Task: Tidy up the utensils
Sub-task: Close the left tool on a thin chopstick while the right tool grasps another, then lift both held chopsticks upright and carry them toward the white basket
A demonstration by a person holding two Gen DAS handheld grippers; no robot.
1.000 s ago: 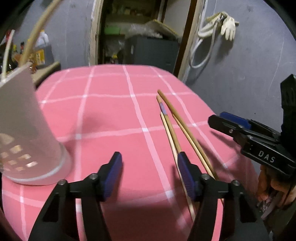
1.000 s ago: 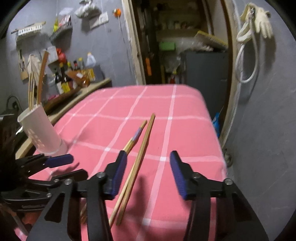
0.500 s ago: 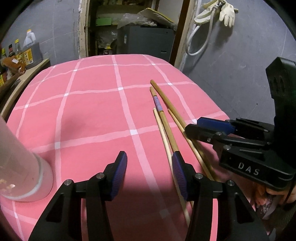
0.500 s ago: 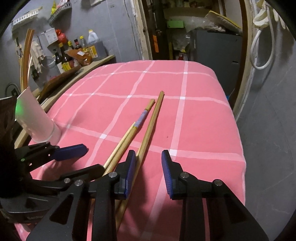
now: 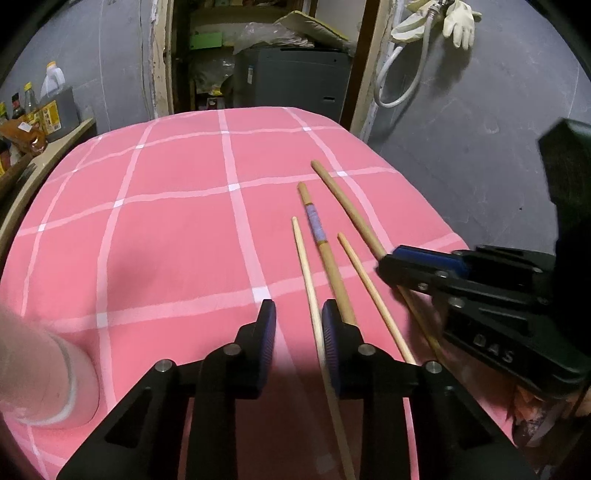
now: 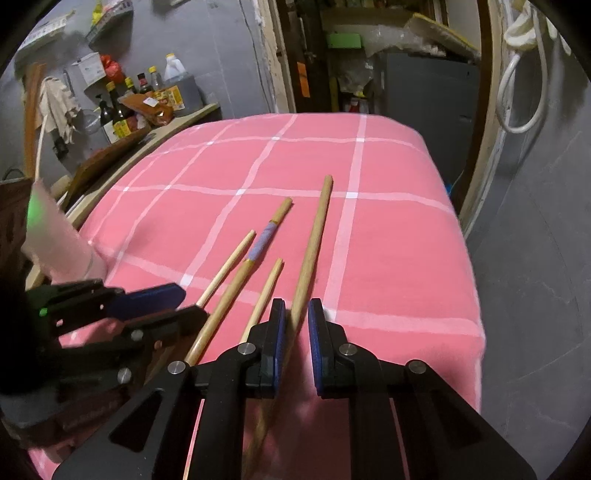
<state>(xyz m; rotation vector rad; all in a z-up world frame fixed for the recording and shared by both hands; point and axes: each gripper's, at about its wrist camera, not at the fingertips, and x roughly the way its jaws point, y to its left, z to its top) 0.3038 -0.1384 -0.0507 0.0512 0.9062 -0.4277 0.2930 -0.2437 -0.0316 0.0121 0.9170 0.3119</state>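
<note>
Several wooden sticks lie side by side on the pink checked cloth (image 5: pixel 166 229). The long thick stick (image 6: pixel 314 236) runs between the pads of my right gripper (image 6: pixel 296 325), whose jaws stand narrowly apart around it; contact is not clear. It also shows in the left wrist view (image 5: pixel 347 206). The purple-banded stick (image 5: pixel 314 221) and two thin sticks (image 5: pixel 306 266) lie just right of my left gripper (image 5: pixel 298 332), which is partly open and empty above the cloth. A white perforated holder (image 5: pixel 40 376) stands at the left, blurred, also in the right wrist view (image 6: pixel 55 243).
A wooden shelf with bottles (image 6: pixel 125 110) runs along the left of the table. A doorway with a grey cabinet (image 5: pixel 295 81) lies beyond the far edge. A hose and glove (image 5: pixel 443 22) hang on the grey wall at the right.
Both grippers have narrowed. My right gripper moved left and down so its jaws straddle the thick stick. My left gripper shifted right toward the sticks, and the holder slid to the frame's left edge.
</note>
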